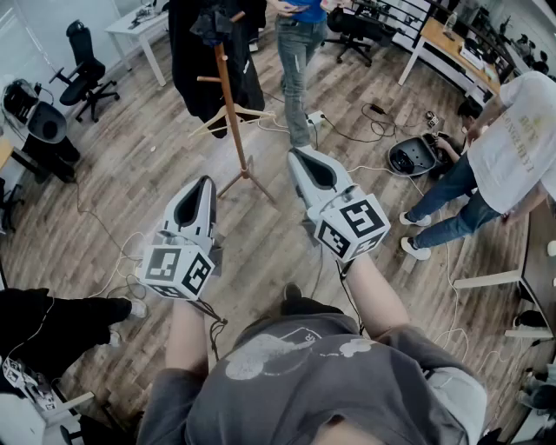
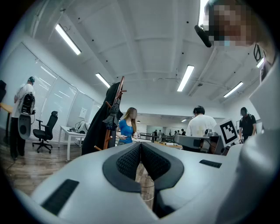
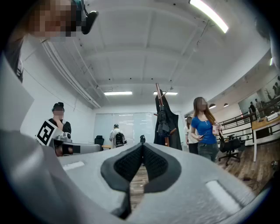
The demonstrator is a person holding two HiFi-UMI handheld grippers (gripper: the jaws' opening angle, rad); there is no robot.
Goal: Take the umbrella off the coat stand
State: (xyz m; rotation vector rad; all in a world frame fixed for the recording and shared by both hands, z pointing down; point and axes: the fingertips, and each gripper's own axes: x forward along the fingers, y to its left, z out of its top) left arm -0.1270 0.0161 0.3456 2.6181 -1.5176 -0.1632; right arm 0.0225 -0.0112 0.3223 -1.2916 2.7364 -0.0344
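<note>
Umbrella: the folded dark umbrella is hanging near the top of the coat stand, bunched against the pole beside a black coat.
Coat stand: it is standing on the wooden floor ahead of both claws and well apart from them; a person in a blue top is standing just beyond it.
Left claw: the left claw is pointing level toward the stand, its jaws pressing together on nothing.
Right claw: the right claw is pointing level as well, with its jaws meeting and nothing between them.
Step in hand: judging by the gap, the approach is only beginning, and nothing is touching the umbrella.
Doing it well: the reaching claw should be spreading before it arrives. It should then be closing on the umbrella's bundled body or handle, not on the coat cloth, and lifting upward off the peg rather than tugging sideways.
Risk: the stand is resting on slim splayed legs, so a sideways pull is likely tipping it. The free claw steadying the pole seems wise.
</note>
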